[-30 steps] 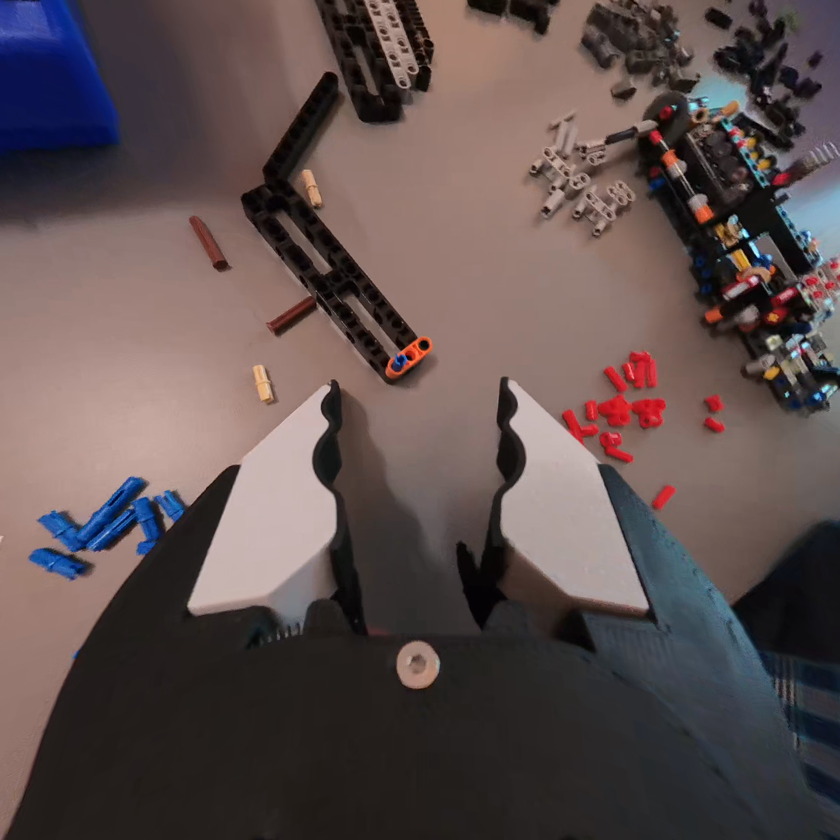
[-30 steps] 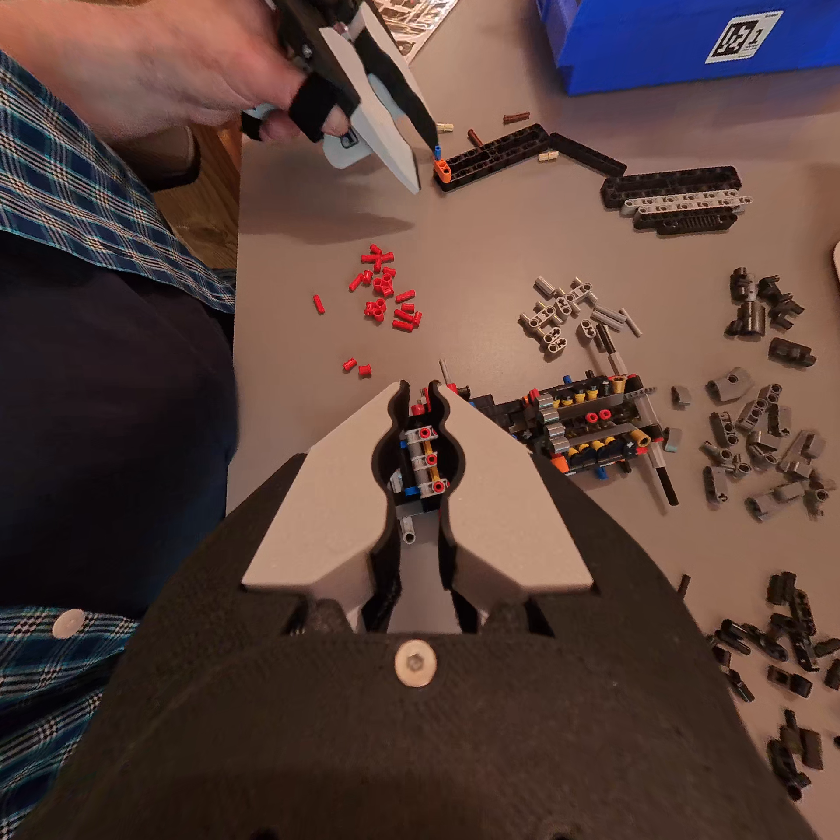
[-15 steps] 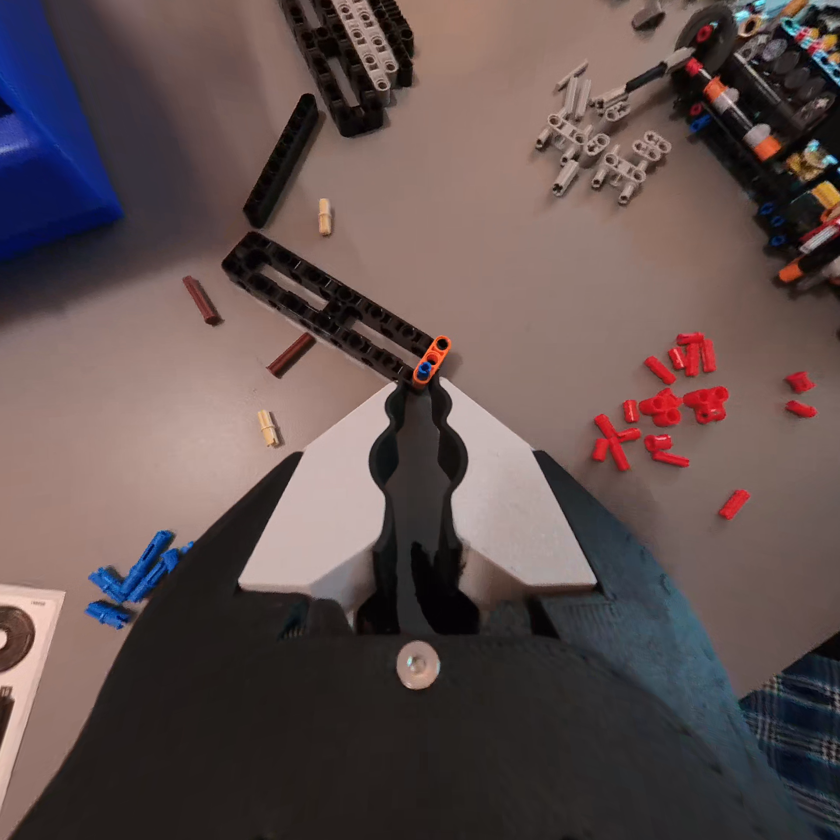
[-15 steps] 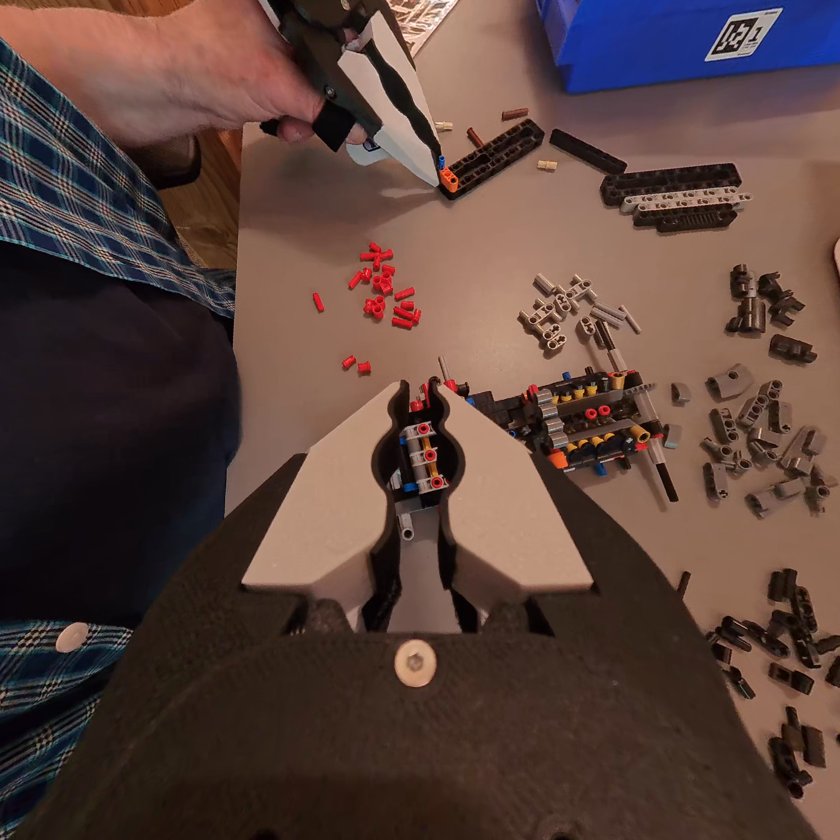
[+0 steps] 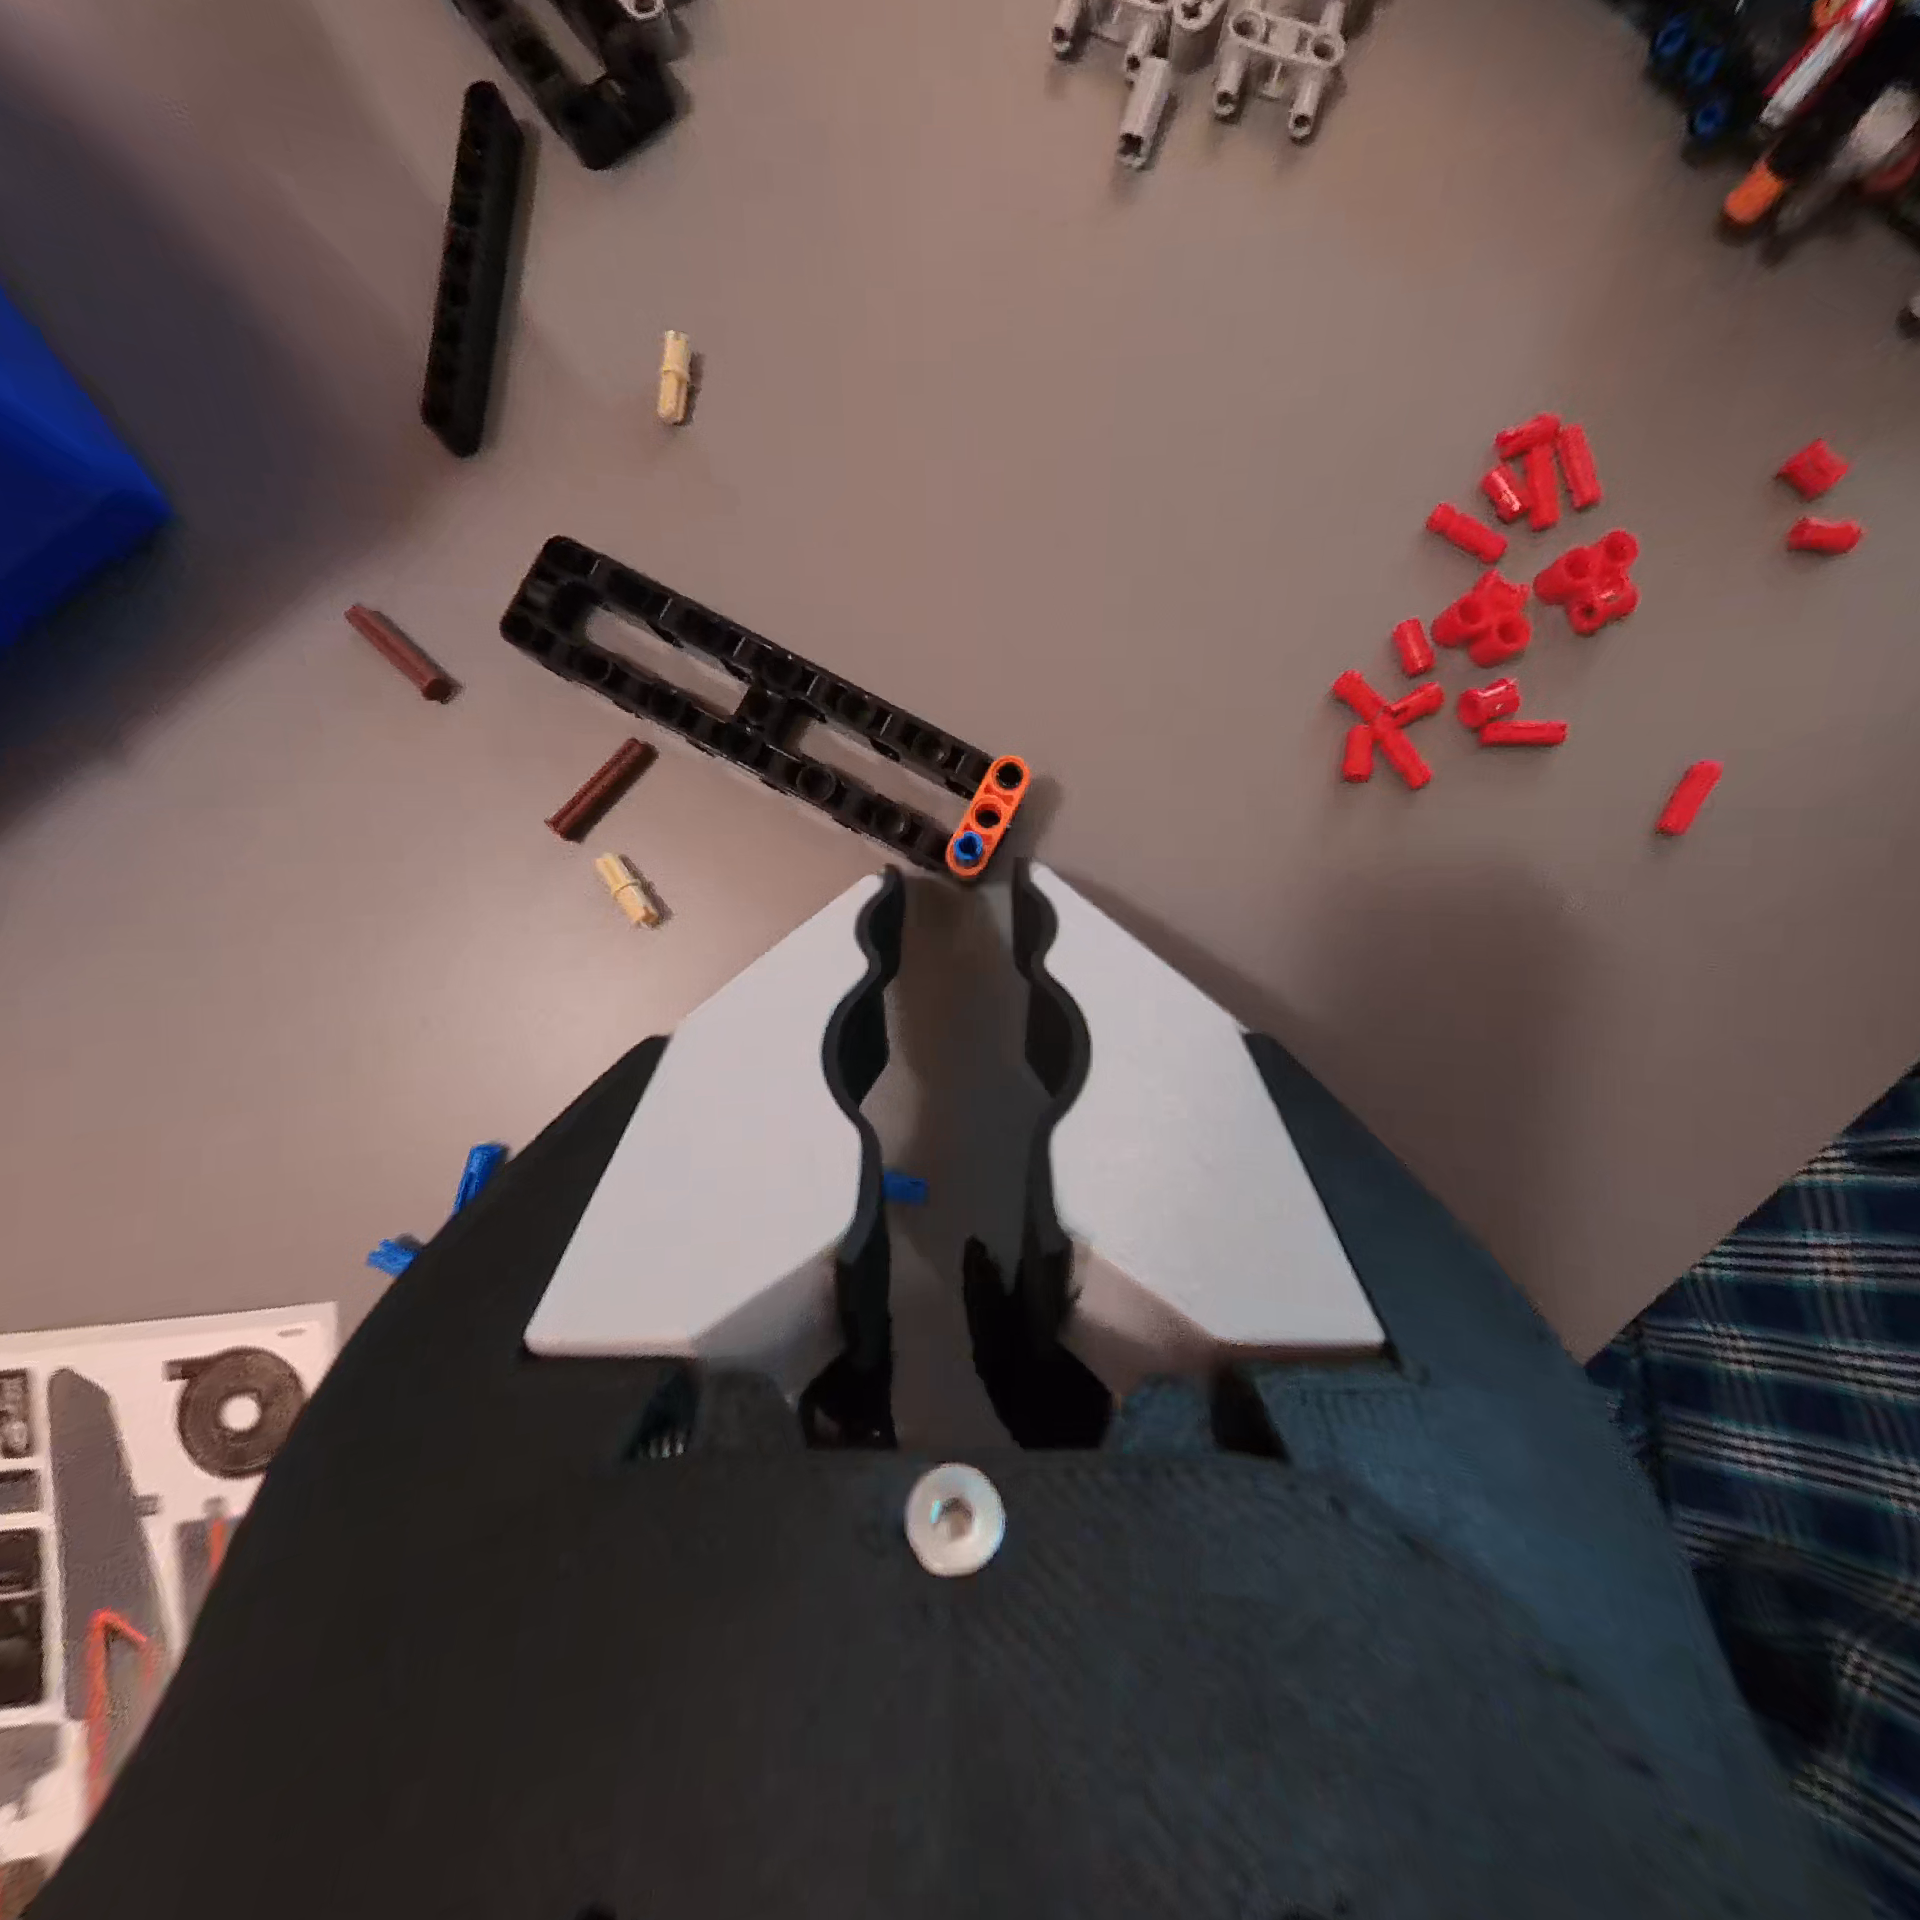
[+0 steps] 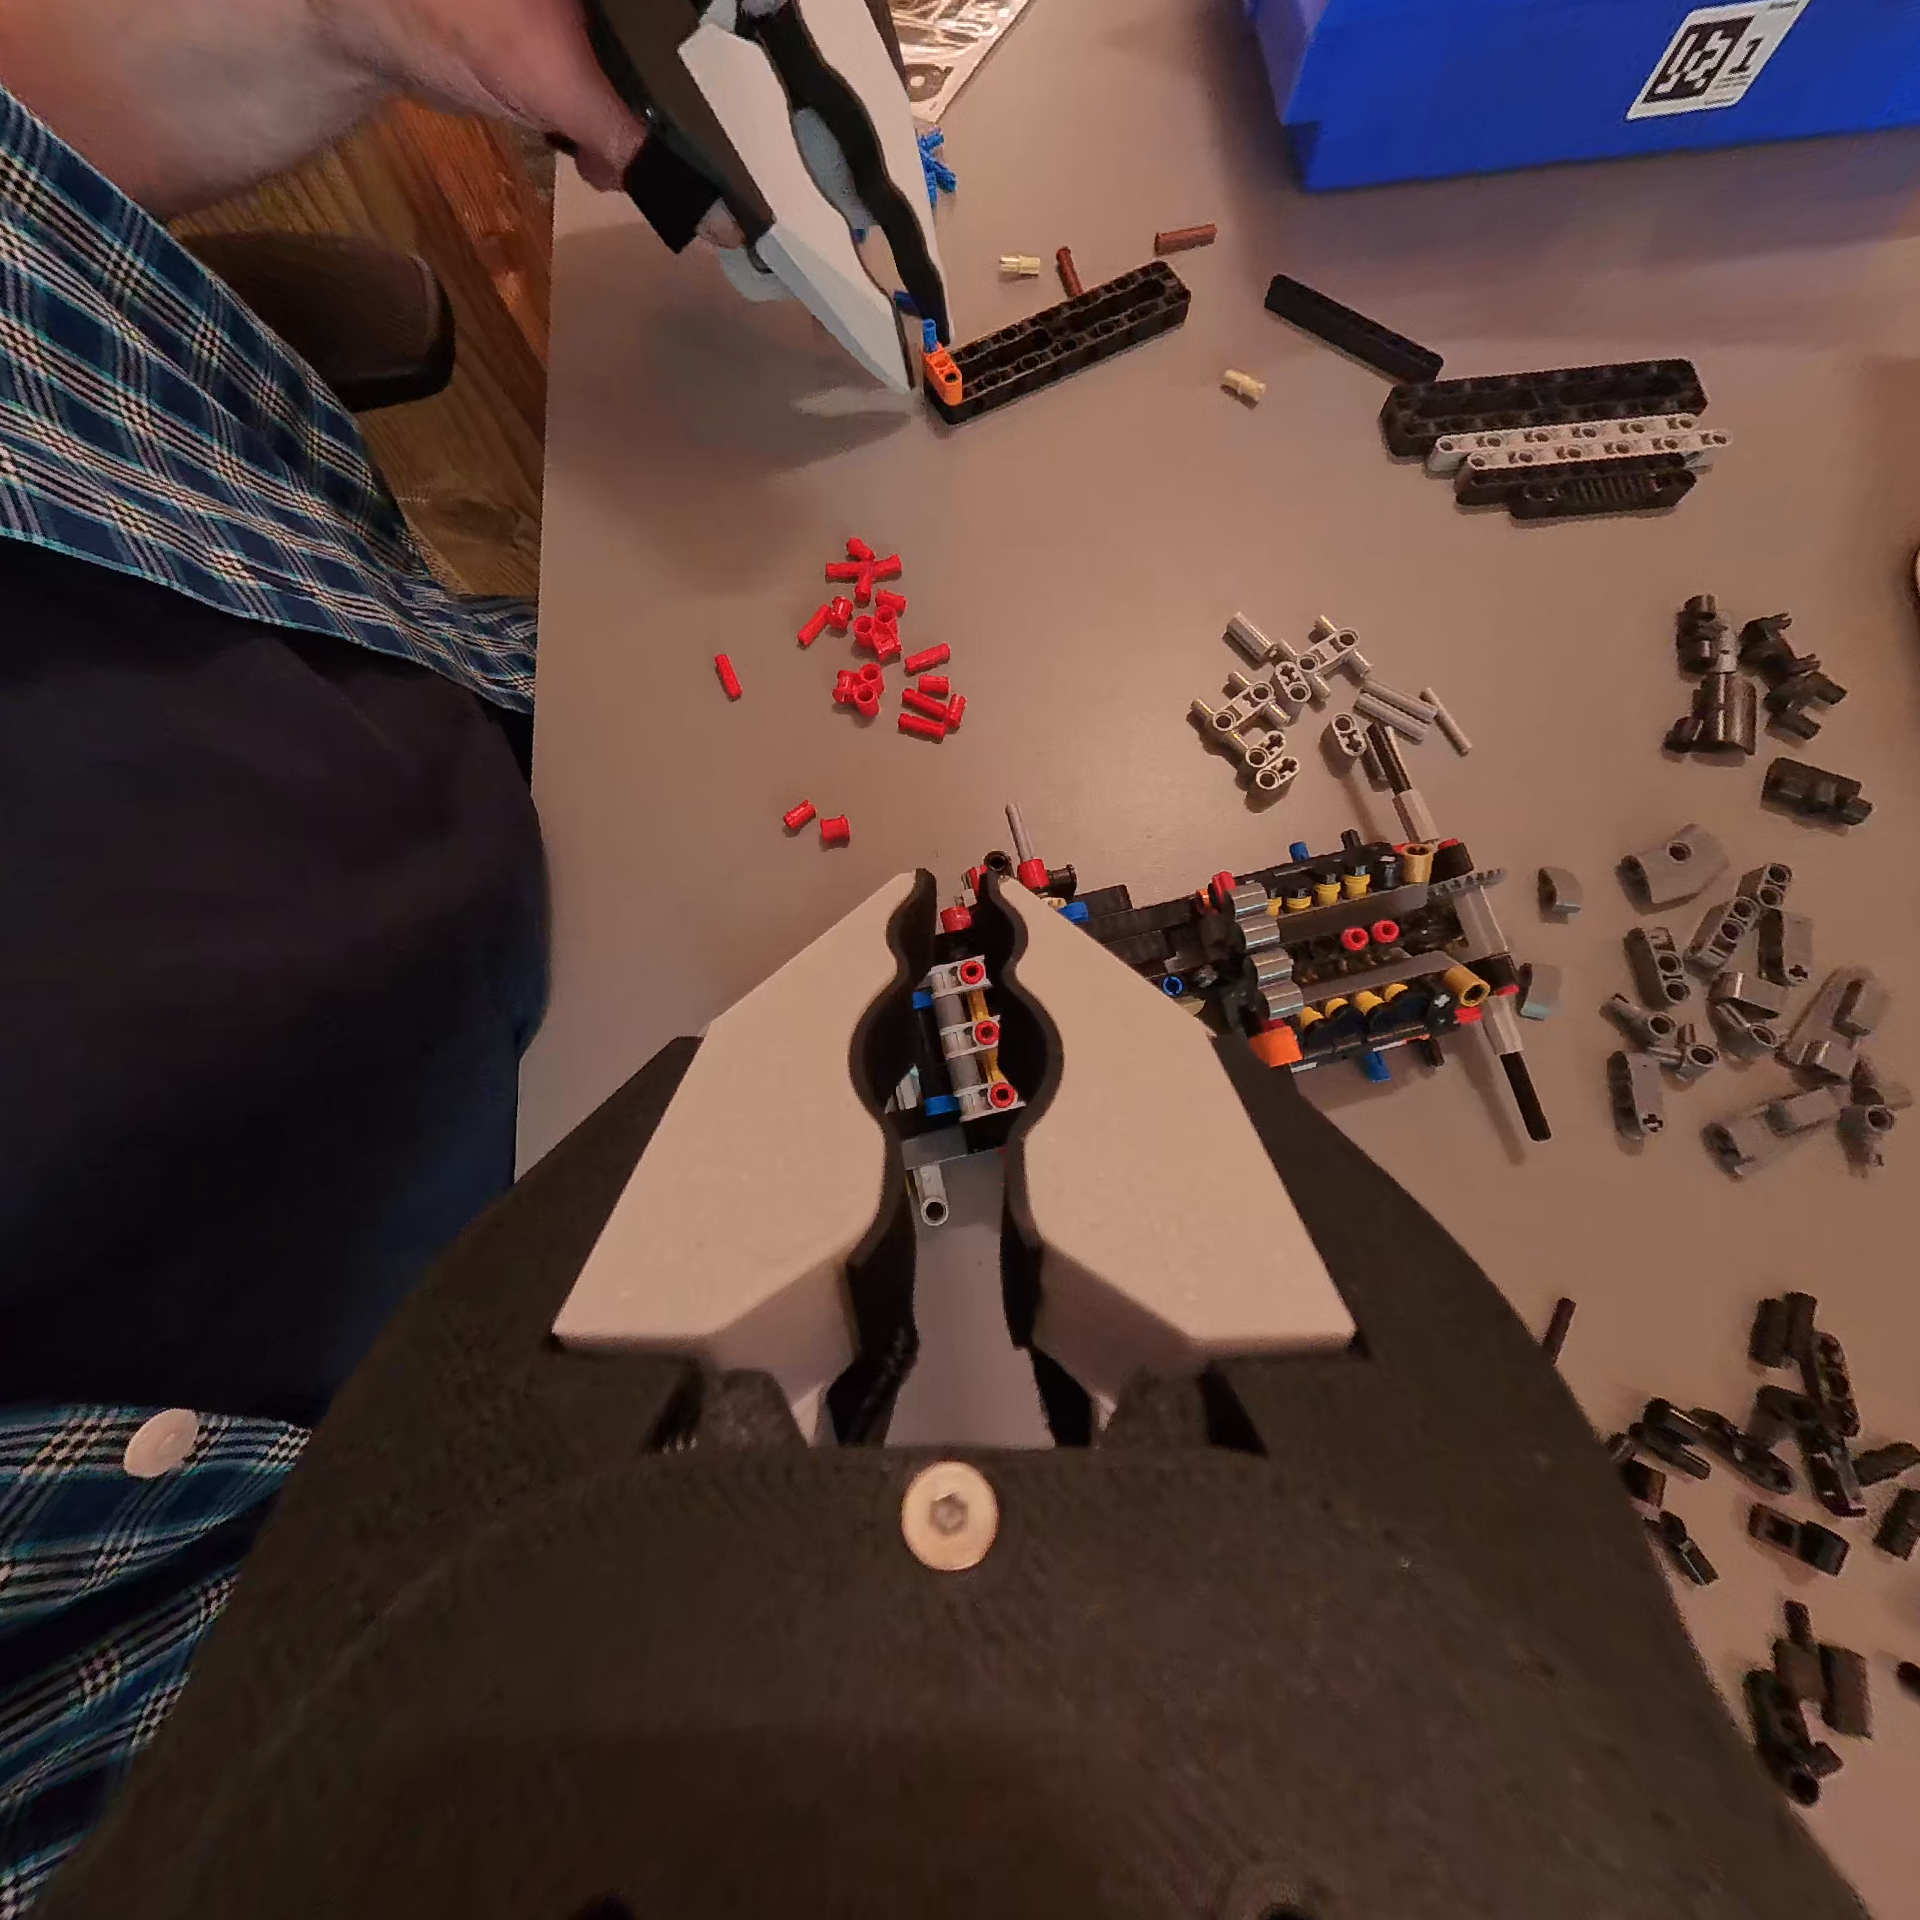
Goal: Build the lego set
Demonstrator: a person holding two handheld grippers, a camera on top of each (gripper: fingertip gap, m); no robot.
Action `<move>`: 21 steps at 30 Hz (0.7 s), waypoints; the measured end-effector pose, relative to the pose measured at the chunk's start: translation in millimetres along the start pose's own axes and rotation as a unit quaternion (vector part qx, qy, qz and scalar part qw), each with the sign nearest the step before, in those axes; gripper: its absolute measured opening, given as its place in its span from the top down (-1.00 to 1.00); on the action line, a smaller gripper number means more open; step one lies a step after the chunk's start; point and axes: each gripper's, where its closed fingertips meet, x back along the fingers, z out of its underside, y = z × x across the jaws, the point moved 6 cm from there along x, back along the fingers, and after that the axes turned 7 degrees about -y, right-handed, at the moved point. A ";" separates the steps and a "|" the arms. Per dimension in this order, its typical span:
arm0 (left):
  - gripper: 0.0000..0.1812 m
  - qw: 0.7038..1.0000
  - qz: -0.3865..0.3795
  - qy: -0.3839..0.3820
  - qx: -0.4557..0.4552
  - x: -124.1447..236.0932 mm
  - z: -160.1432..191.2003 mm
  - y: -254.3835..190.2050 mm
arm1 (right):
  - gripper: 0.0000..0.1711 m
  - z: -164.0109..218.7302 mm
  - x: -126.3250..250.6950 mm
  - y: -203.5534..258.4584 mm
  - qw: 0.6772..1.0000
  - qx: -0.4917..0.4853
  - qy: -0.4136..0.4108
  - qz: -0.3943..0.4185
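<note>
A black lego frame point(image 5: 748, 696) lies flat on the grey table, with an orange three-hole beam point(image 5: 989, 818) on its near end and a blue pin point(image 5: 968, 847) in that beam's nearest hole. My left gripper point(image 5: 956, 873) is slightly open and empty, its tips just short of the orange beam. In the right wrist view it point(image 6: 914, 343) hovers at the frame's point(image 6: 1070, 327) orange end. My right gripper point(image 6: 961, 888) is shut on the left end of the multi-coloured lego assembly point(image 6: 1330, 966), which rests on the table.
Red pins point(image 5: 1496, 613) lie right of the frame; tan pins point(image 5: 629, 888), brown axles point(image 5: 601, 790) and a black beam point(image 5: 473, 270) lie left. An instruction sheet point(image 5: 125, 1455), a blue bin point(image 6: 1558, 83), grey connectors point(image 6: 1299, 696), stacked beams point(image 6: 1558, 436) and dark pieces point(image 6: 1766, 1455) surround the work. Tip to tip, the grippers are about 25 cm apart.
My left gripper closed at the orange beam, then opened a little and drew back slightly. The frame has turned on the table. My right gripper has kept its hold.
</note>
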 end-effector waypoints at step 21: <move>0.65 0.997 -0.023 -0.060 0.039 -16.4 -11.5 -13.5 | 0.93 -4.7 -2.0 3.8 1.000 0.008 0.002 -0.001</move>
